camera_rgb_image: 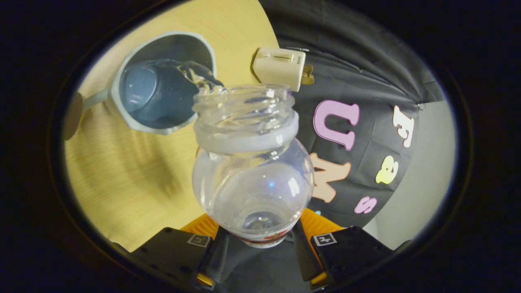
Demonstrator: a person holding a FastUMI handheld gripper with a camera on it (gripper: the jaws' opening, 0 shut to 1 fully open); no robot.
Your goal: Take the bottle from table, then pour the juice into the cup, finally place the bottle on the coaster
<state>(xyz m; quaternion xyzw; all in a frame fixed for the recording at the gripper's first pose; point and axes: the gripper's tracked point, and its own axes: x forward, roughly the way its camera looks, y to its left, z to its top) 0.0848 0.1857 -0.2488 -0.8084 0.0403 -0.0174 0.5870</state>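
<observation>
Clear plastic bottle (pixel 252 179) is lying tipped forward between the fingers of the tool (pixel 260 244), which are pressing on its lower body from both sides — the open mouth is pointing ahead toward the cup (pixel 163 81). Clear liquid (pixel 199 75) is streaming from the mouth over the cup's rim and pooling inside. The grey-blue cup is sitting on the pale wooden bench (pixel 134 179), just beyond the bottle. A cream plug adapter (pixel 281 67) is sitting beside the cup, at the bench's edge.
</observation>
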